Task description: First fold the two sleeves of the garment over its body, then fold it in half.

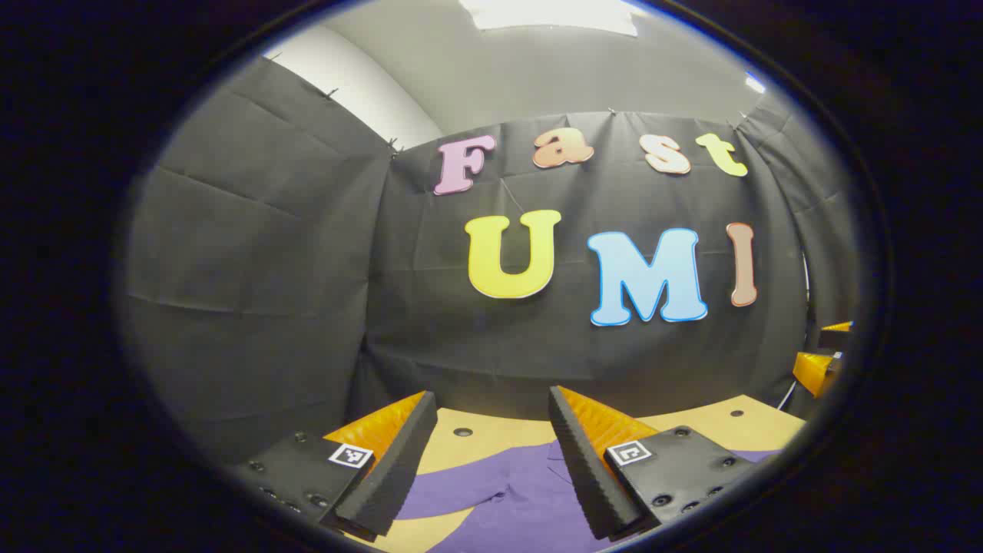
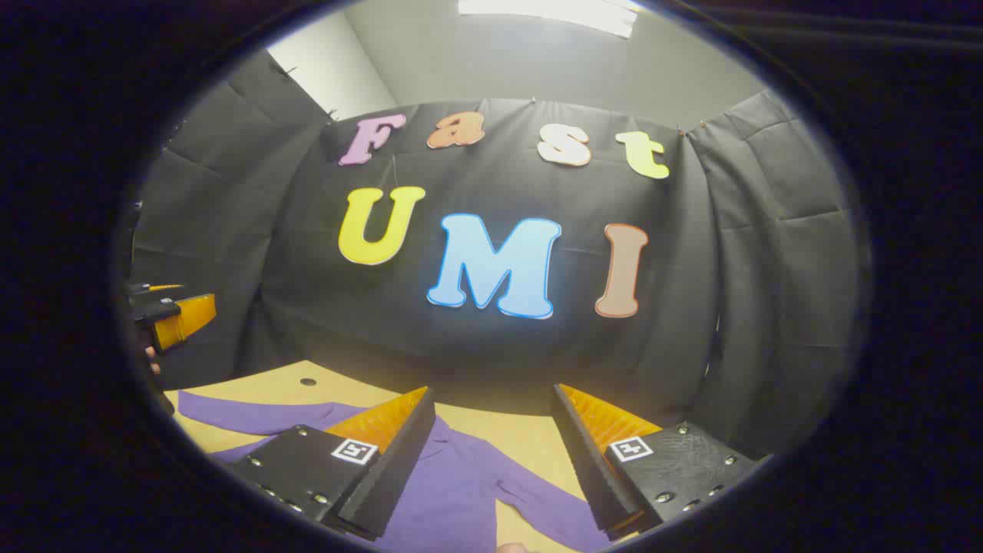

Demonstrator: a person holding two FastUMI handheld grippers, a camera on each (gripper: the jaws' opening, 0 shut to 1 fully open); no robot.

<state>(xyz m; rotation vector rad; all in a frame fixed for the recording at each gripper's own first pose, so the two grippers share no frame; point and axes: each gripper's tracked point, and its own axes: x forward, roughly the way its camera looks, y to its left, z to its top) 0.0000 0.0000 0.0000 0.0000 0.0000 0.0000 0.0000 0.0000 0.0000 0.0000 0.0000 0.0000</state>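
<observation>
grippers first: your left gripper (image 1: 491, 461) and right gripper (image 2: 491, 461) both hang above the shirt with jaws spread wide, holding nothing. shirt (image 2: 453, 491) lies flat on the table (image 2: 530, 438), purple, one sleeve (image 2: 246, 415) reaching out to the side, the other sleeve (image 2: 545, 499) angling away from the body; neither looks folded yet. risk, as i judge it: come down off the cuff and you pinch two layers, dragging the body askew. no containers on the table near the shirt. wall stands beyond it.
</observation>
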